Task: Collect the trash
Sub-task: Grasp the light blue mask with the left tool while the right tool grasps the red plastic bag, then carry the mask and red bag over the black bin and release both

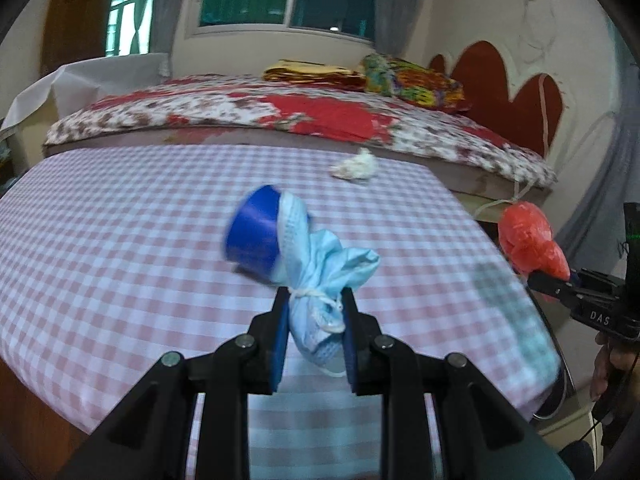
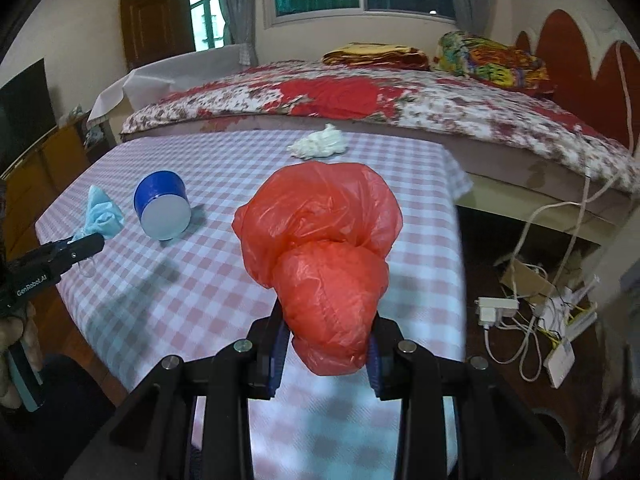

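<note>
My left gripper (image 1: pixel 314 312) is shut on a crumpled light-blue face mask (image 1: pixel 324 276) and holds it above the pink checked tablecloth (image 1: pixel 120 240). It also shows at the left of the right wrist view (image 2: pixel 86 242) with the mask (image 2: pixel 102 216). My right gripper (image 2: pixel 328 340) is shut on a balled red plastic bag (image 2: pixel 320 248), held above the table's right part; the bag also shows at the right of the left wrist view (image 1: pixel 532 240). A blue cup (image 2: pixel 162 204) lies on its side on the cloth. A crumpled white tissue (image 2: pixel 320 145) lies near the far edge.
A bed (image 2: pixel 360 100) with a red floral cover stands just behind the table, with folded blankets (image 2: pixel 376 56) and a colourful pillow (image 2: pixel 492 60). Cables and a power strip (image 2: pixel 496 308) lie on the floor to the right. A wooden cabinet (image 2: pixel 36 168) stands at the left.
</note>
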A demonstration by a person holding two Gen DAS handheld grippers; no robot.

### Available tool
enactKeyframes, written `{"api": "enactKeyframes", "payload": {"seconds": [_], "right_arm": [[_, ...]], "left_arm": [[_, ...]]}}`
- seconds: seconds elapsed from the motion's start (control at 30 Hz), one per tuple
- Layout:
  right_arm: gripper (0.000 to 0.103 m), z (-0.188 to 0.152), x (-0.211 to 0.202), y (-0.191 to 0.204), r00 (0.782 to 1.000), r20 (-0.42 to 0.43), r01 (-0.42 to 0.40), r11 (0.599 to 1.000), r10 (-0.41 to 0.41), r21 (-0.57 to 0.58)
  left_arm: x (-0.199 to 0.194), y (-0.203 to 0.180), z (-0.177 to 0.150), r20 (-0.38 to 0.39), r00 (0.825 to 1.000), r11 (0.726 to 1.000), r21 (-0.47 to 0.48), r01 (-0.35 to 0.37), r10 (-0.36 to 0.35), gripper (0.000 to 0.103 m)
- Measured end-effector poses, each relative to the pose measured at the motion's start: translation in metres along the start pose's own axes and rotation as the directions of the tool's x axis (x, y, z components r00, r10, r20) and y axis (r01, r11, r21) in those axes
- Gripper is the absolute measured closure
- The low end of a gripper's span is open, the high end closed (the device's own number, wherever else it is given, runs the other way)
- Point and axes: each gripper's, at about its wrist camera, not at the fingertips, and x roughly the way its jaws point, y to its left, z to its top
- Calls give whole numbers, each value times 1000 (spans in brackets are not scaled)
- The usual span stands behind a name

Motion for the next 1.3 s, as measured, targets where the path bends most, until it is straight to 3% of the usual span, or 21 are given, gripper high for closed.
{"api": "enactKeyframes", "payload": {"seconds": [0.43,0.97,1.3], "right_arm": [[68,-49,-78,-63,991,34,121,985,-126,124],[68,-78,-107,-102,981,39,176,962,-188,208],[68,-106,-131,-138,965,15,249,929,-263,274]], "left_arm": [[1,-88,-5,-27,989,979,138,148,-146,78],[5,-148,-14,-68,974,947,227,227,-217,78],[12,-194,-22,-110,952,909,283,305,-285,78]]}}
